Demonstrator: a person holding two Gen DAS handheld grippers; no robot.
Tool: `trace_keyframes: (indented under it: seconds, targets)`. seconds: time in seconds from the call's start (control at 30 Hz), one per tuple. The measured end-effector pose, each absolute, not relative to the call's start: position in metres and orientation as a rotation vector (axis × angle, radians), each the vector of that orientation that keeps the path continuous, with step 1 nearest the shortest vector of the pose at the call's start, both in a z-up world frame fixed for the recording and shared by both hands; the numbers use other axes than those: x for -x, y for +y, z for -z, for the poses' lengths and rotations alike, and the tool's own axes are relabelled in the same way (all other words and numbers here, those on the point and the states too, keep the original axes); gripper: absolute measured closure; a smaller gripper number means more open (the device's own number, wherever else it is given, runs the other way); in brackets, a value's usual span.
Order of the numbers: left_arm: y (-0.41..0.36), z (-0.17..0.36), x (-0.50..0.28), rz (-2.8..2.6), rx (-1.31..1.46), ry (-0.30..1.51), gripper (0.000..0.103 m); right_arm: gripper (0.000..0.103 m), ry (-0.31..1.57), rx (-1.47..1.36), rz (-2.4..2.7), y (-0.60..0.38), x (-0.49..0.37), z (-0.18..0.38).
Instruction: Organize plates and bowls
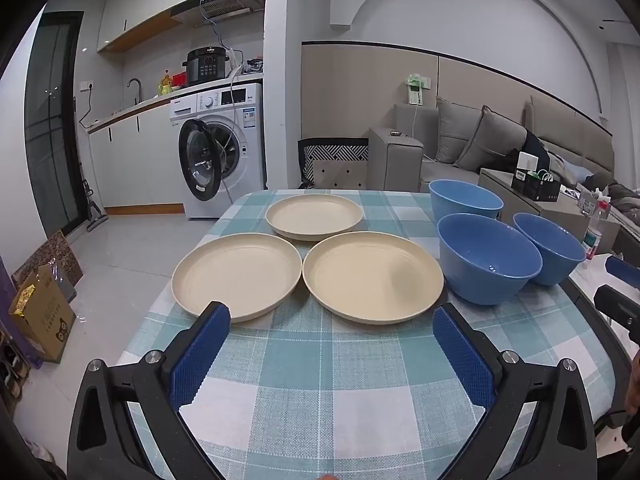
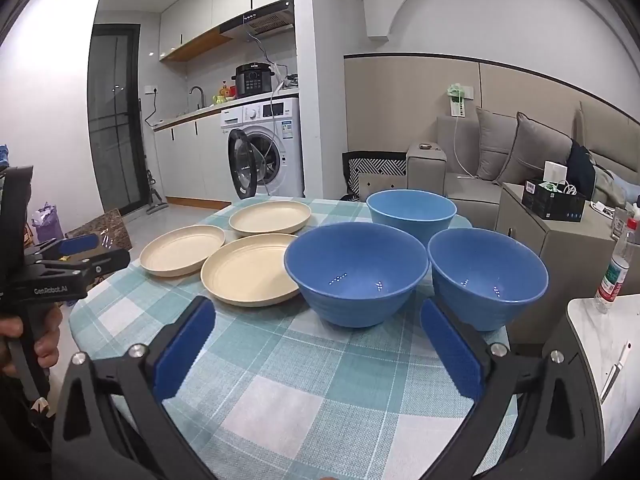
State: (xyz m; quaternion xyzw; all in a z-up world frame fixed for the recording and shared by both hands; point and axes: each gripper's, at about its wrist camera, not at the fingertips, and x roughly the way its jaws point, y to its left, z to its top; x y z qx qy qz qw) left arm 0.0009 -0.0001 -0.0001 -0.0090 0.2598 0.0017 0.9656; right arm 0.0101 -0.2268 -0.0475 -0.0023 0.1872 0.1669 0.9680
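Three cream plates lie apart on the checked tablecloth [image 1: 320, 380]: a near left plate [image 1: 237, 275], a near right plate [image 1: 373, 276] and a far plate [image 1: 314, 216]. Three blue bowls stand to their right: a near bowl [image 1: 486, 256], a far bowl [image 1: 466, 199] and a right bowl [image 1: 550, 252]. My left gripper [image 1: 326, 316] hovers open just short of the two near plates, holding nothing. My right gripper [image 2: 318, 312] is open and empty just short of the near bowl [image 2: 356, 272] and the right bowl [image 2: 488, 276]. The plates [image 2: 250, 268] lie to its left.
A person's hand [image 2: 24, 332] holds the left gripper's handle at the left edge of the right wrist view. A plastic bottle [image 2: 614, 268] stands on a white side surface [image 2: 600, 336] to the right. Washing machine [image 1: 224, 152], sofa [image 1: 500, 144] and cardboard boxes [image 1: 40, 312] surround the table.
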Motion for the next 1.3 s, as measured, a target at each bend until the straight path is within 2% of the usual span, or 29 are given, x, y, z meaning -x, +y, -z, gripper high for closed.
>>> trace_keyframes:
  seconds: [1.3]
  targets:
    - [-0.0027,-0.0002,-0.0004,-0.016,-0.002,0.498,0.000,0.000,0.378,0.034,-0.341,-0.2232,-0.0076,0.0443]
